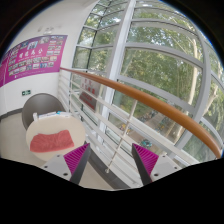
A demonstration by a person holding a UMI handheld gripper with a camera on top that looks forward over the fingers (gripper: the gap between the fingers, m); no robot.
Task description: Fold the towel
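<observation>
Bright atrium landing beside a tall glass wall.

Daylit through a curved, white-framed window wall with green trees beyond the panes. Edged by a wooden handrail running diagonally on a white railing with thin metal balusters below it. Backed on the far side by a white wall carrying a magenta poster board covered in small pictures. Furnished with a grey round-backed chair and, just in front of it, a white-framed seat with a red cushion. Floored in pale, plain flooring.
</observation>
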